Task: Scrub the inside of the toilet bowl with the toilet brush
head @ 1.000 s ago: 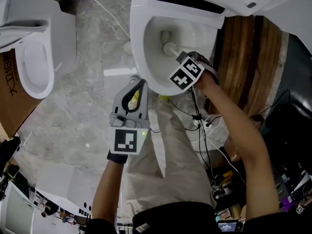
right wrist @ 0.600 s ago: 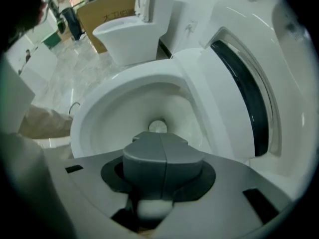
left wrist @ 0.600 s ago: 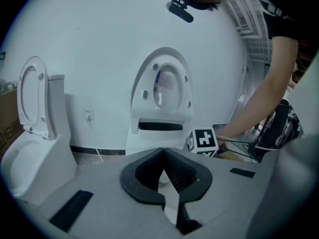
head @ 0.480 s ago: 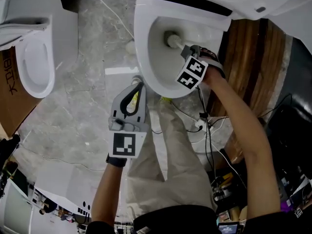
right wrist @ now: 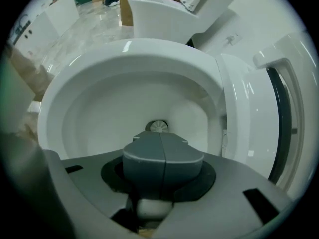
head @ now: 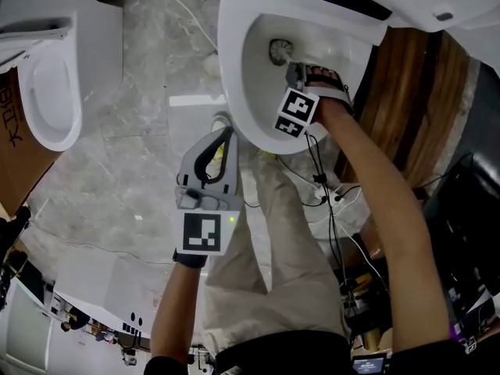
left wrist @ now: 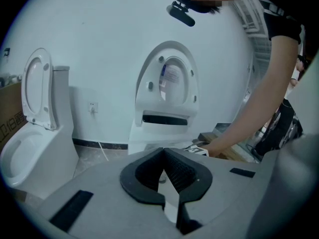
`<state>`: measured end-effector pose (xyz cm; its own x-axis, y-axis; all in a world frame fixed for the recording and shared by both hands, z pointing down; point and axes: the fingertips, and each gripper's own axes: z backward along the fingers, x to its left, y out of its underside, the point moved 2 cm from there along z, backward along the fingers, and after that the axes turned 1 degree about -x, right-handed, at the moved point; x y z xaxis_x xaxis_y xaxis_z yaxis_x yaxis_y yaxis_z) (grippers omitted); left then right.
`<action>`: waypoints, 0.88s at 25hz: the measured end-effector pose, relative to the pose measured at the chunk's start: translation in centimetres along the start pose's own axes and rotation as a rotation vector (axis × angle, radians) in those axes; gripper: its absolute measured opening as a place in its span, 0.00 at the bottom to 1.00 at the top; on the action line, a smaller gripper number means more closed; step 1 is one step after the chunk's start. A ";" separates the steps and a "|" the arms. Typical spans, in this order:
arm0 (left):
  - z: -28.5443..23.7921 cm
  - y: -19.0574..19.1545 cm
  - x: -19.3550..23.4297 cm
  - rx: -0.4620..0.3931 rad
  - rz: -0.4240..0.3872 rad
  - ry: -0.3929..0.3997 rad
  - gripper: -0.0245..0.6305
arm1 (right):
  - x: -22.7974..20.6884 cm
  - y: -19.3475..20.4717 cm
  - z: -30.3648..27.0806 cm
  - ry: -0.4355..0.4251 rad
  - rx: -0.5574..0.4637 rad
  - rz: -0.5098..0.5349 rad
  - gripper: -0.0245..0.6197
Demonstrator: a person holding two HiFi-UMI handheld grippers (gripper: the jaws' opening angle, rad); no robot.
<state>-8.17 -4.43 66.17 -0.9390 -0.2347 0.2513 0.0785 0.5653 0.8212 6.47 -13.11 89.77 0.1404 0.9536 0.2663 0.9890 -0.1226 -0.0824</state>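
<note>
The white toilet bowl point(head: 232, 69) lies open at the top of the head view. The brush's round head point(head: 280, 51) rests against the inner wall near the drain. My right gripper point(head: 294, 73) reaches over the right rim and is shut on the toilet brush's handle. In the right gripper view the closed jaws point(right wrist: 160, 148) point down into the bowl point(right wrist: 99, 108), with the brush head point(right wrist: 157, 126) just past their tips. My left gripper point(head: 226, 131) hangs in front of the bowl's near edge, apart from it. Its jaws meet at the tips point(left wrist: 163, 151) with nothing between them.
A second white toilet point(head: 55, 92) stands at the left beside a cardboard box point(head: 9, 143). Cables point(head: 320, 194) trail on the marble floor to the right of the person's legs point(head: 266, 241). A wooden panel point(head: 406, 100) borders the bowl's right side. The seat lid point(left wrist: 169, 78) stands raised.
My right gripper has pushed the brush deeper, toward the bowl's back; the brush head sits higher in the head view. The left gripper has barely moved.
</note>
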 end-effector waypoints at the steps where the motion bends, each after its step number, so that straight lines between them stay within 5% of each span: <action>1: -0.1 0.0 0.1 -0.004 0.014 -0.008 0.07 | -0.2 -0.1 0.2 -0.028 -0.001 -0.052 0.29; 6: -0.8 -0.8 -0.6 -0.026 0.044 -0.012 0.07 | -0.8 0.2 1.2 -0.129 0.000 -0.138 0.29; 16: -1.8 -0.5 0.0 0.011 0.048 -0.026 0.07 | -1.3 -2.3 -2.4 0.107 0.082 -0.048 0.29; 22: -0.8 -0.4 1.1 0.011 0.035 -0.056 0.07 | -3.0 -2.0 -2.4 0.011 0.084 -0.092 0.29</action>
<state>-9.00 -5.54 66.58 -0.9530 -0.1701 0.2508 0.1085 0.5810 0.8067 4.18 -16.35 91.47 0.0497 0.9568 0.2865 0.9905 -0.0103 -0.1373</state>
